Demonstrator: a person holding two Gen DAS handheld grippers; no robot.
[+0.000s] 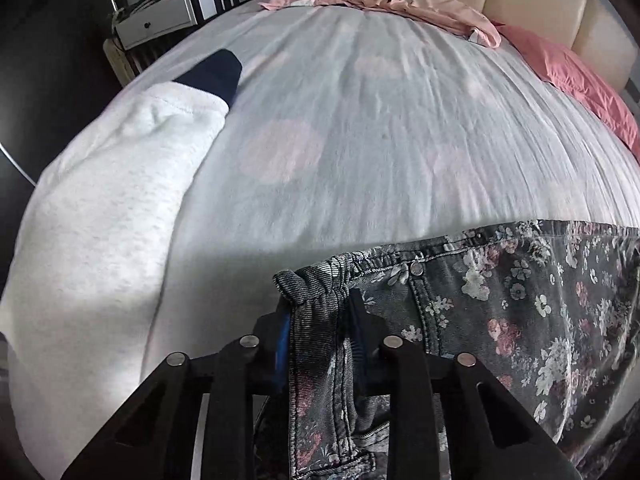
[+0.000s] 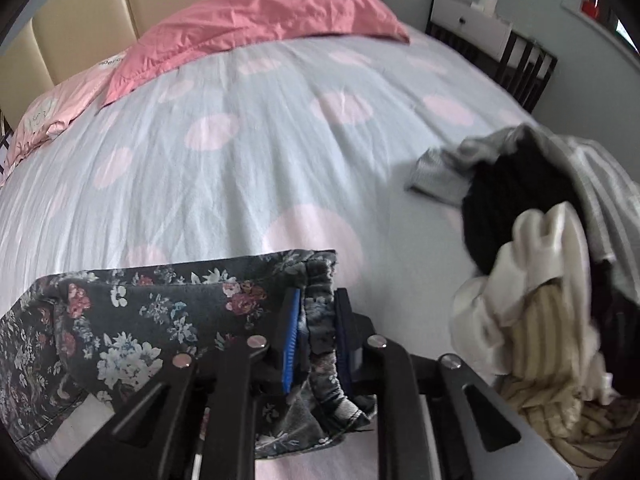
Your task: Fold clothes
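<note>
Floral denim trousers (image 1: 500,320) lie at the near edge of the bed (image 1: 360,140), waistband toward the far side, spread between the two grippers.

Left gripper (image 1: 320,312): jaws clamped on the left corner of the waistband, elastic gathered into a bunch between the blue pads. Right gripper (image 2: 316,320): jaws clamped on the right corner of the same waistband, cloth folded over between the pads.

Handling, judged: denim is fairly heavy and holds a crease, but still limp (it will sag between the two grips unless held taut). The doubled, seamed waistband corners are the best hold; not slippery, not fragile. The metal button (image 1: 417,268) sits clear of the left pads.

Surroundings: a pale grey sweatshirt sleeve with navy cuff (image 1: 112,200) lies to the left; a heap of unfolded clothes (image 2: 540,260) sits to the right, near but apart from the trousers. Pink pillows (image 2: 260,28) lie at the far end.
</note>
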